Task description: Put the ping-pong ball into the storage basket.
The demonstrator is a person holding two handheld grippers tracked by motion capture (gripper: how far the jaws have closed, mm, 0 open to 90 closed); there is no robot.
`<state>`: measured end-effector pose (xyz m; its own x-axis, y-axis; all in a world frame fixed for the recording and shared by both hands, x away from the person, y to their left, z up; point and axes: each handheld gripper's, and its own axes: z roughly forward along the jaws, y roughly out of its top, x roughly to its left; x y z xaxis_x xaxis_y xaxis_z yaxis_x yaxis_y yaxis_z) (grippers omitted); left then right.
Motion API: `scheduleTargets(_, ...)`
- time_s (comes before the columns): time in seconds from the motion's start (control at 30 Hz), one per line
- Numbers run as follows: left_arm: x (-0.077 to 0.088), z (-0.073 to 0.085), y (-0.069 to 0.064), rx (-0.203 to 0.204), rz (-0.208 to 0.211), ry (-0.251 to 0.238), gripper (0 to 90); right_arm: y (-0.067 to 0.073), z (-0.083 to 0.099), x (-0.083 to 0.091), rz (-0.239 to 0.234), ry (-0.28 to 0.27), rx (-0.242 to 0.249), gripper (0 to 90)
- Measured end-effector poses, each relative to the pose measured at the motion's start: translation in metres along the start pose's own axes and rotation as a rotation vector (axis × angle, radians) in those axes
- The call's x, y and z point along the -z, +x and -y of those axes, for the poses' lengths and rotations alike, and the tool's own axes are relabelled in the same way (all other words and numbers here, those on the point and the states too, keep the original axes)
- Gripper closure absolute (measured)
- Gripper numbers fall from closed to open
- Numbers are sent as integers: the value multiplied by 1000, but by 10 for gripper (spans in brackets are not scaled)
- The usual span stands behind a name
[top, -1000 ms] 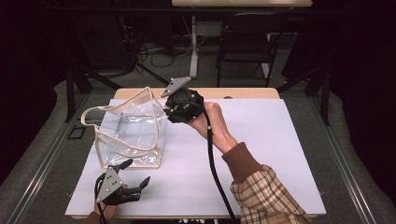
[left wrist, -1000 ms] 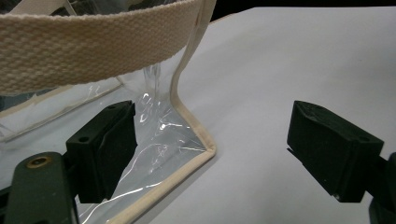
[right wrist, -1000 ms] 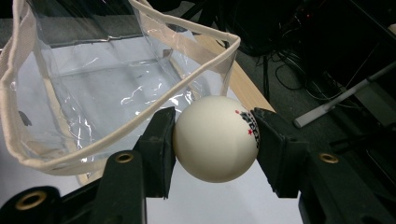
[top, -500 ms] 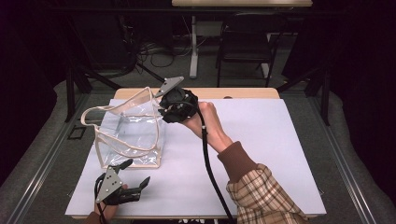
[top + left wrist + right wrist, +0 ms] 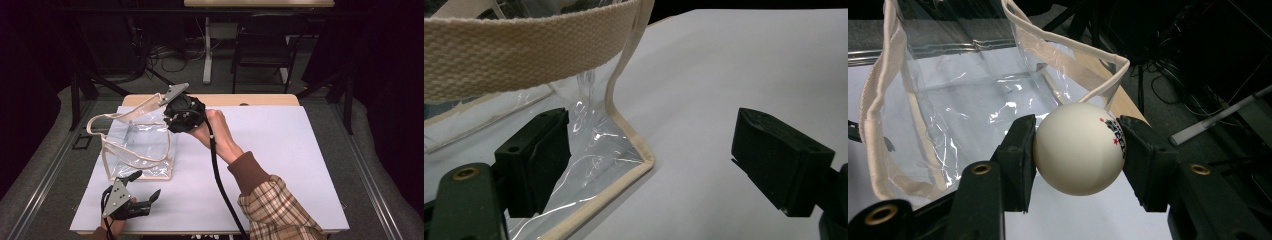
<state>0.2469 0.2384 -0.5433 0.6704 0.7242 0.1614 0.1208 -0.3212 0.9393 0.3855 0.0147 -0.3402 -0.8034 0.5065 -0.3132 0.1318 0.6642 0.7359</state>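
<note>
A clear plastic bag [image 5: 142, 145] with cream trim and a cream webbing handle [image 5: 524, 45] stands open on the white table sheet [image 5: 280, 150]. My right gripper [image 5: 172, 120] hovers at the bag's far right top corner, shut on a white ping-pong ball [image 5: 1079, 148] with a small printed mark. In the right gripper view the ball sits squarely between my right gripper's [image 5: 1078, 125] pads, with the bag's [image 5: 973, 105] mouth just beyond. My left gripper [image 5: 147, 184] rests open at the sheet's front left, and the bag's [image 5: 594, 145] lower corner lies between its jaws [image 5: 651, 125], untouched.
The white sheet has free room to the right of the bag. A strip of wooden table edge [image 5: 250, 100] shows at the back. Beyond it stand a chair [image 5: 260, 50], table legs and floor cables. The right gripper's black cable [image 5: 220, 185] trails across the sheet.
My right gripper has drifted slightly left toward the bag's mouth, the ball still in its jaws. The left gripper has stayed put.
</note>
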Motion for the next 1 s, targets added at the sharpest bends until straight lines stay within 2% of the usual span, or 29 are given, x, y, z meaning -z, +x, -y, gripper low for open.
scheduleTargets(1.0,1,0,0,1,1,-5,158,16,-11,-14,-24,0,32,508)
